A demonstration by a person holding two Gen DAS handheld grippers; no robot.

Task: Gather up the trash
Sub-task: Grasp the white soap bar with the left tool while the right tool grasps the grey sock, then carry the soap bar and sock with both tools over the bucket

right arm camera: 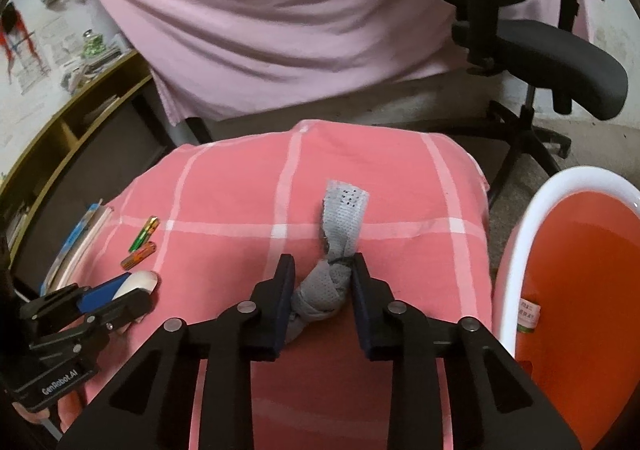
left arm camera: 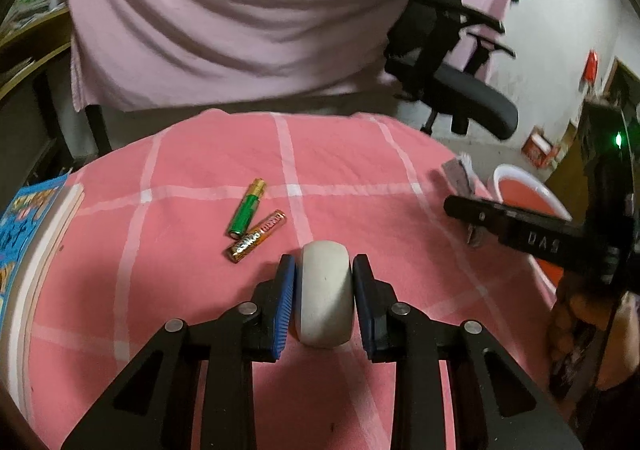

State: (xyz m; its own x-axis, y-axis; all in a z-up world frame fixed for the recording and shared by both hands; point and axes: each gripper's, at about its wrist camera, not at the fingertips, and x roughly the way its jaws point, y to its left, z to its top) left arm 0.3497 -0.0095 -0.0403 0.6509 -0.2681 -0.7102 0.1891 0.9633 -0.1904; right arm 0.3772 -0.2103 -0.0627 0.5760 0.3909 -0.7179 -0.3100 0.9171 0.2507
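Books (left arm camera: 36, 234) lie stacked at the far left edge of the pink checked cloth (left arm camera: 180, 290). Next come two batteries, one green (left arm camera: 247, 208) and one orange (left arm camera: 258, 237), touching at one end and lying loose on the cloth. Just right of them the left gripper (left arm camera: 324, 270) is closed on a rounded white object (left arm camera: 325, 294) (possibly a small mouse or a pebble-shaped item; its identity cannot be told), with both blue pads pressed against its sides. Further right, the right gripper (right arm camera: 322, 270) straddles a knotted grey mesh strip (right arm camera: 338, 234); its jaws are partly open, the strip's bunched end lying between them, and firm contact on both sides cannot be confirmed. At the far right, beside the table edge, stands the orange bin with a white rim (right arm camera: 580, 270), already holding a small labelled item (right arm camera: 528, 316). For a clean step, the right jaws should probably close on the knot rather than the loose tail, lift clear of the cloth to avoid dragging it, then travel over the rim before release.
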